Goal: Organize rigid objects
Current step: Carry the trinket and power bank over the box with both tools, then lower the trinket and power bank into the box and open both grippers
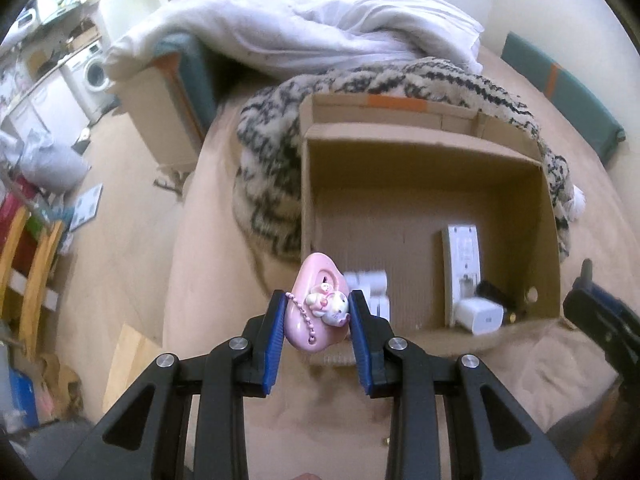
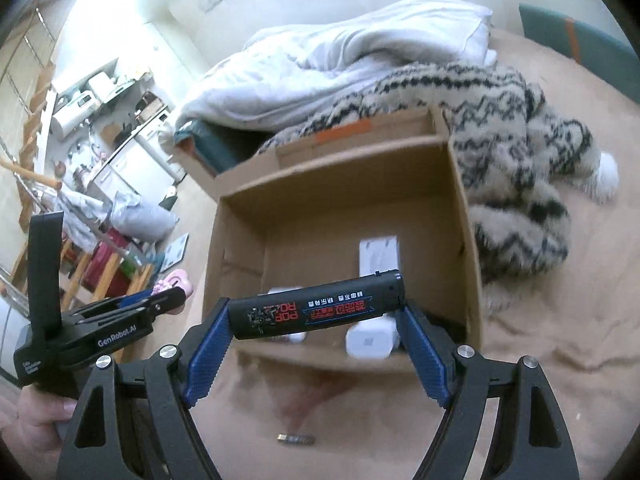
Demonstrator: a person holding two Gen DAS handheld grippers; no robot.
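Observation:
My left gripper (image 1: 318, 312) is shut on a pink toy with a small kitten figure and bead chain (image 1: 316, 304), held over the near left corner of an open cardboard box (image 1: 424, 160). My right gripper (image 2: 314, 312) is shut on a black tube with red and blue print (image 2: 316, 310), held crosswise above the box's (image 2: 340, 184) near edge. Inside the box lie a white flat device (image 1: 462, 256), a white charger cube (image 1: 480, 316) and small white items (image 1: 370, 284). The left gripper (image 2: 160, 300) with the pink toy (image 2: 178, 280) shows at the left in the right wrist view.
The box sits on a beige bed sheet (image 1: 208, 280). A black-and-cream knitted garment (image 1: 272, 148) and a white duvet (image 1: 304, 20) lie behind it. A small metal object (image 2: 296, 438) lies on the sheet in front. The floor and cluttered shelves are at the left.

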